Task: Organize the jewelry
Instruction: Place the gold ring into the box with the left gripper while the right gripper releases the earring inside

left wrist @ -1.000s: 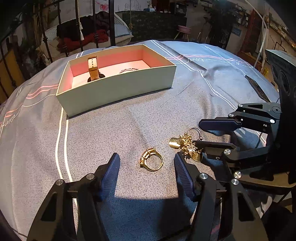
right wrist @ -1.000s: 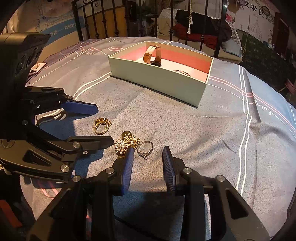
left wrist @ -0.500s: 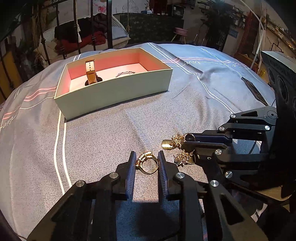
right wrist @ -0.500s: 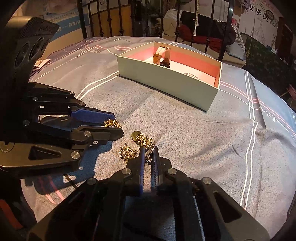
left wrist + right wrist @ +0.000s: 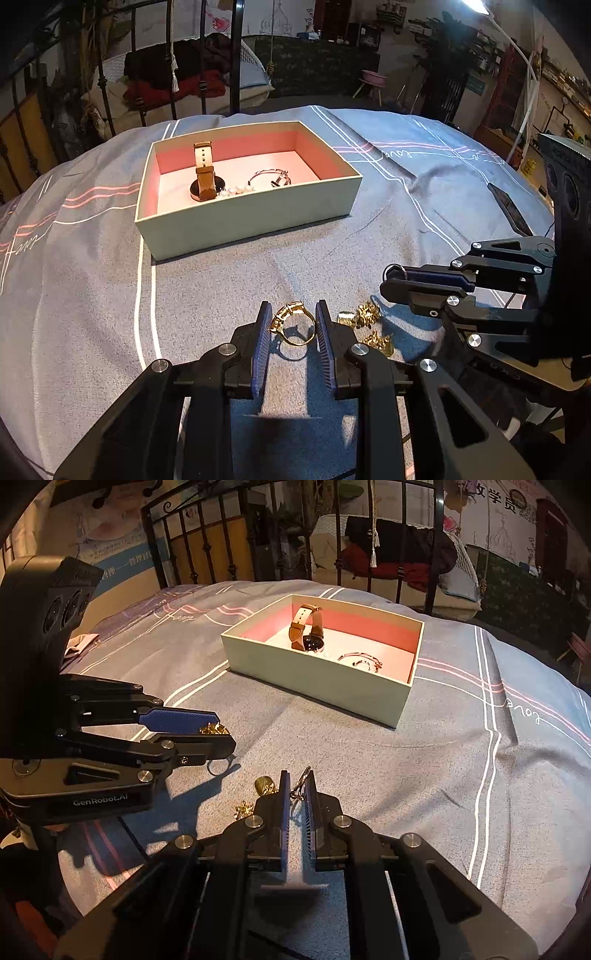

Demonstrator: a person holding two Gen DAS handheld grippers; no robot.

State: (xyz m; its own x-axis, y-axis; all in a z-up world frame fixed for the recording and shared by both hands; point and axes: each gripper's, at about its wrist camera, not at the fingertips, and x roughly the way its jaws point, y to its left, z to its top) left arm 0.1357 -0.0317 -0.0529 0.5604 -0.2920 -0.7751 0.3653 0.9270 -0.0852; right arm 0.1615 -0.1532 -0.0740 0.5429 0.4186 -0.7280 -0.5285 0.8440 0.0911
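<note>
My left gripper (image 5: 291,317) is shut on a gold ring (image 5: 293,324) and holds it above the grey bedspread. My right gripper (image 5: 297,784) is shut on a thin silver ring (image 5: 301,781), also lifted. Seen from the left wrist view, the right gripper (image 5: 393,280) holds the silver ring (image 5: 394,268) at its tip. Gold earrings (image 5: 364,314) lie on the cover between the grippers; they also show in the right wrist view (image 5: 264,785). An open pale box (image 5: 255,218) with a pink inside holds a brown-strap watch (image 5: 204,173), pearls and a silver bracelet (image 5: 271,178).
The box (image 5: 332,681) stands further back on the bed, with its watch (image 5: 308,633) upright. A black iron bed rail (image 5: 332,565) runs behind it. A dark flat object (image 5: 511,210) lies at the cover's right edge.
Both grippers closed on their rings about a second ago and have since lifted them off the cover and moved toward the box. The earrings stay on the bed.
</note>
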